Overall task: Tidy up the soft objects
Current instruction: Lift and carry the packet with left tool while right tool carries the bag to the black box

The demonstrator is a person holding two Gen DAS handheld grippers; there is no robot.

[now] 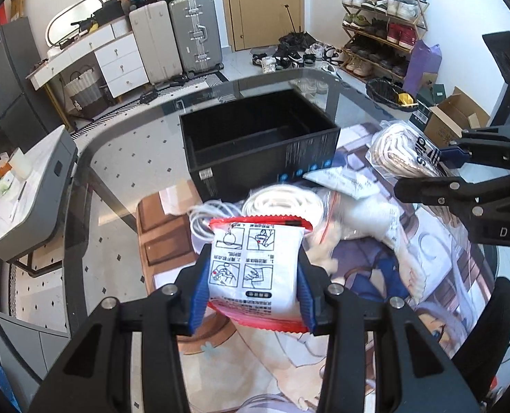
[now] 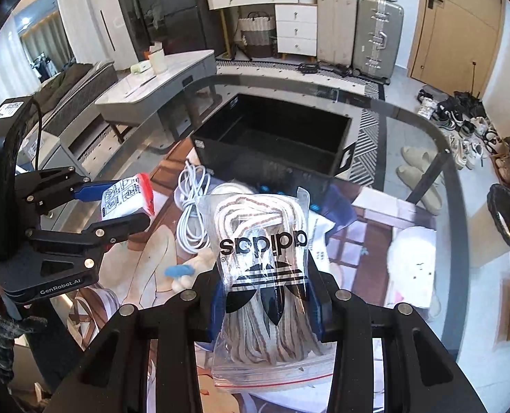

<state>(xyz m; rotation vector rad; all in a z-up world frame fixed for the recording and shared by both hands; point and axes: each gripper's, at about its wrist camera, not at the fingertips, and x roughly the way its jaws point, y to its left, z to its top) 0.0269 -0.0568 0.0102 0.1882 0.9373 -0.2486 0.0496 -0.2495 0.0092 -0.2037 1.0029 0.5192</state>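
Shoelace bag clamped in right gripper, sachet clamped in left gripper; both short of black box. Next, probably: carry over rim, release.

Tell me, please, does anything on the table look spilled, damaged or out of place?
Nothing is spilled or broken. The box stands upright and empty, while the soft things lie loose in front of it: a white cable, a rope coil, a plush. Each gripper holds one item, the left a pouch, the right a laces bag.

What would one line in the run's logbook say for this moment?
left gripper: shut on red-edged packet | right gripper: shut on bag of laces | black box: open, ahead
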